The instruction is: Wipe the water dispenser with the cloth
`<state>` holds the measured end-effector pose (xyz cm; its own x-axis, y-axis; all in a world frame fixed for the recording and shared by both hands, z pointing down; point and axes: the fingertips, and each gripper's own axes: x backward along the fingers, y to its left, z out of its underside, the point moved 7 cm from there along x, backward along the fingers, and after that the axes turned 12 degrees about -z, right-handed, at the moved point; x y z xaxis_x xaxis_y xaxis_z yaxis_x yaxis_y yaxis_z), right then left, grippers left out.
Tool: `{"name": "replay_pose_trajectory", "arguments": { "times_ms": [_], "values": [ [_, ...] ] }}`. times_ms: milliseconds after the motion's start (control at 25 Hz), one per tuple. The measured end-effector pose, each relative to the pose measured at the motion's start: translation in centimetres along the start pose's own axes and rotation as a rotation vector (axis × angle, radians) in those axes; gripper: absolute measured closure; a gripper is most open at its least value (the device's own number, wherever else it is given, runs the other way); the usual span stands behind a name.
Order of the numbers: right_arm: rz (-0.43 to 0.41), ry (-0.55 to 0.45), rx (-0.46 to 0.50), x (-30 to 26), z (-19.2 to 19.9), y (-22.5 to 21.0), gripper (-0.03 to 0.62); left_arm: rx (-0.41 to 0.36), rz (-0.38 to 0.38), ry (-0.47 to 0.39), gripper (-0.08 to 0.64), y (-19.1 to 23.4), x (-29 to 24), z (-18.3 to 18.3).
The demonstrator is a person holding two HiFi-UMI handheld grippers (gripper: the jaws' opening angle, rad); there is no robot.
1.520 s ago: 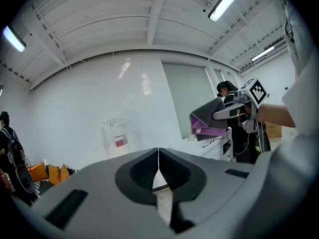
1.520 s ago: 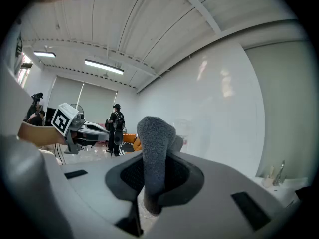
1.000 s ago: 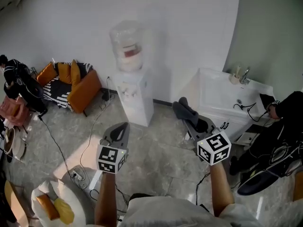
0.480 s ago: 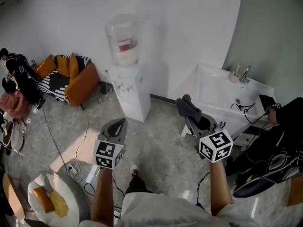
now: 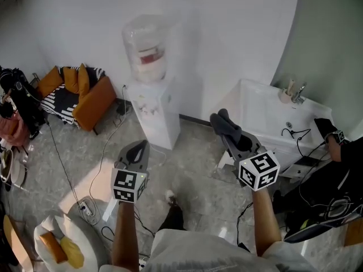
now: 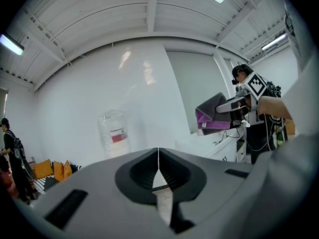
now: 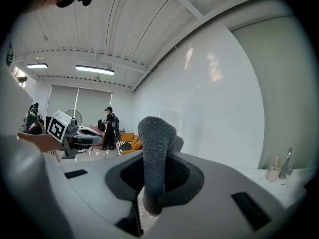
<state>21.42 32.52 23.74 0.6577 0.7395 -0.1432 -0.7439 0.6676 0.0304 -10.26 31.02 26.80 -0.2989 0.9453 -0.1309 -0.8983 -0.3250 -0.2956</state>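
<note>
The left gripper (image 5: 139,151) is hanging clenched on nothing. The right gripper (image 5: 231,137) is clamping the grey cloth (image 5: 219,123). Approach step: the water dispenser (image 5: 153,109) is standing well ahead against the wall. Next, the cloth needs carrying forward onto its casing.

The grey stone floor (image 5: 195,171) carries the dispenser (image 5: 154,117) at its far edge by the wall. A sofa (image 5: 93,102) stands far left and a sink unit (image 5: 264,120) right. A power strip (image 5: 86,208) and cables (image 5: 63,164) lie near left.
</note>
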Motion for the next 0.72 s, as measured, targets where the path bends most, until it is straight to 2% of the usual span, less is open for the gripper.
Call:
{"name": "replay_pose_trajectory", "arguments": {
  "times_ms": [320, 520, 720],
  "values": [
    [0.057, 0.056, -0.014, -12.0, -0.2, -6.6, 0.529, 0.034, 0.020, 0.000, 0.541, 7.2, -13.2, 2.0],
    [0.058, 0.086, -0.048, -21.0, 0.5, -10.9, 0.529, 0.059, 0.035, 0.045, 0.541, 12.3, -22.2, 4.4],
    [0.053, 0.104, -0.086, -28.1, 1.1, -14.4, 0.529, 0.074, 0.075, 0.084, 0.541, 15.2, -29.1, 6.2]
  ]
}}
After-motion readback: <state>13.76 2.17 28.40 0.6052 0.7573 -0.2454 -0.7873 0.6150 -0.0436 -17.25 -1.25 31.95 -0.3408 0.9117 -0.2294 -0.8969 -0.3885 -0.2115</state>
